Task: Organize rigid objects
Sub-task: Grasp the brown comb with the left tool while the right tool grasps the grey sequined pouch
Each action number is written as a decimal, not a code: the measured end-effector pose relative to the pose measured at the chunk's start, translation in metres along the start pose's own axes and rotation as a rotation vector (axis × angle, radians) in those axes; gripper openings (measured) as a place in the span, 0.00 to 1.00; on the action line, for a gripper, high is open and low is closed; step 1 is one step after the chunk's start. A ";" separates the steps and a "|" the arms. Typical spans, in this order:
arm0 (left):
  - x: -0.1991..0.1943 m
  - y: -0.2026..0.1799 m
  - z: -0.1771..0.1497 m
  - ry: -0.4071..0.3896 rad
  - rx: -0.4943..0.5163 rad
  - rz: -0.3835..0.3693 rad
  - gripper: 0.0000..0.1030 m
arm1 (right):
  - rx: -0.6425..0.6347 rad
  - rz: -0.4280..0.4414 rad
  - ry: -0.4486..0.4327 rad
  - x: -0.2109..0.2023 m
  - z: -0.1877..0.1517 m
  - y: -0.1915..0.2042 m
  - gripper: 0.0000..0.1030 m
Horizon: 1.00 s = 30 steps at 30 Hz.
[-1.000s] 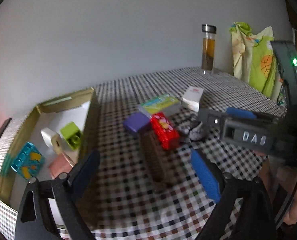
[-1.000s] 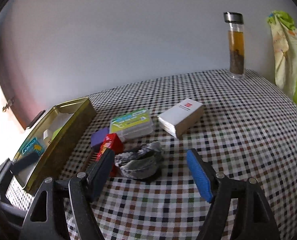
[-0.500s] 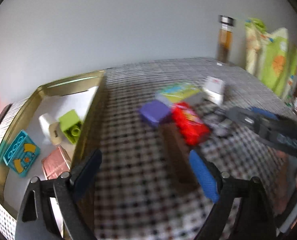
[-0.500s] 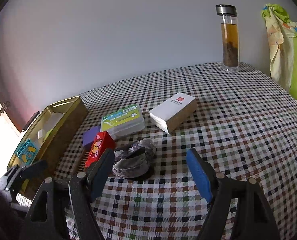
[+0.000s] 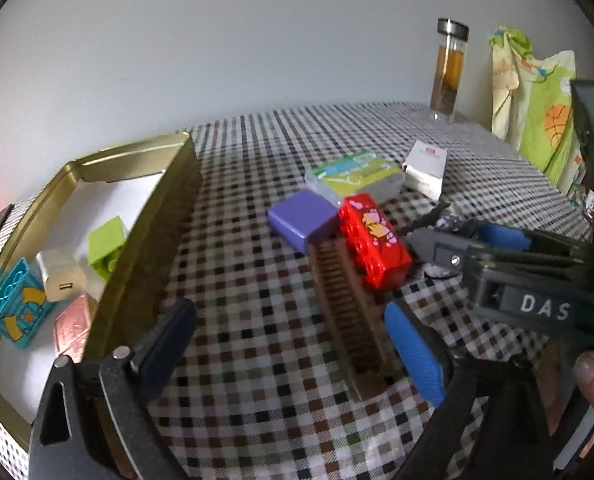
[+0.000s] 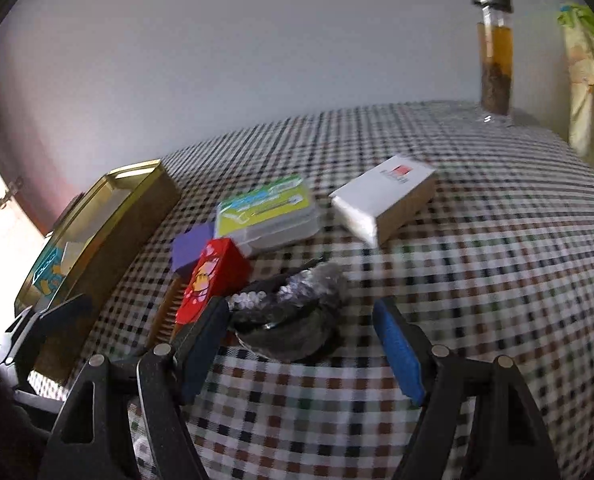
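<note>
Your left claw hangs with its jaws spread wide and nothing between the pads, just checked cloth below. They have just been opening a touch. The brown comb lies just beside the blue right pad, lower centre of the left view. Touching the comb's far end sits the red brick, and the purple block is against that, mid-frame.

Only the left view looks into the gold tin at the left edge: a green brick, a white plug, a teal brick and a copper tile lie inside. It also shows your right claw from the side, at the right edge, over a grey bundle.

Your right claw is also spread, gripping nothing. Its view alone shows that grey crumpled bundle properly, lying between the pads in the lower centre. The red brick is just left of it, the comb mostly hidden behind the left pad. Further up: the green-lidded case, the white box, and the bottle upper right. The tin is seen from outside here, its contents largely hidden.
</note>
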<state>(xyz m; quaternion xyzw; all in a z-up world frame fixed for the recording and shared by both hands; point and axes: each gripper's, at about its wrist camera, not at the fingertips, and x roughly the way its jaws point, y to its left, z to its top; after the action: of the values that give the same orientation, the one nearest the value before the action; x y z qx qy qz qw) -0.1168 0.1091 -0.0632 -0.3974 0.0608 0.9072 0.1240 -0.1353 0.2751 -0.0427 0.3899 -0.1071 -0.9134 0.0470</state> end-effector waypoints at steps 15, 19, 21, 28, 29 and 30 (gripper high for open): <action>0.016 -0.006 0.000 0.078 -0.003 -0.037 0.64 | -0.012 0.077 0.029 -0.002 -0.003 -0.001 0.66; 0.013 -0.007 0.000 0.067 0.007 -0.049 0.38 | -0.032 0.056 0.018 -0.007 -0.005 0.001 0.65; 0.012 -0.009 0.000 0.063 0.010 -0.056 0.24 | -0.053 0.052 0.012 -0.007 -0.005 0.004 0.60; 0.006 -0.002 -0.001 0.042 -0.007 -0.096 0.23 | -0.056 0.058 -0.004 -0.009 -0.005 0.003 0.56; 0.004 -0.001 -0.001 0.031 -0.007 -0.098 0.23 | -0.054 0.058 -0.011 -0.011 -0.005 0.001 0.55; 0.001 -0.001 -0.002 0.021 -0.004 -0.098 0.23 | -0.051 0.055 -0.020 -0.013 -0.005 0.000 0.48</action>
<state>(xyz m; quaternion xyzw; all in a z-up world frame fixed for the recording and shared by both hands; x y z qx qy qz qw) -0.1161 0.1097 -0.0653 -0.4097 0.0409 0.8959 0.1669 -0.1228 0.2760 -0.0371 0.3763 -0.0951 -0.9181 0.0808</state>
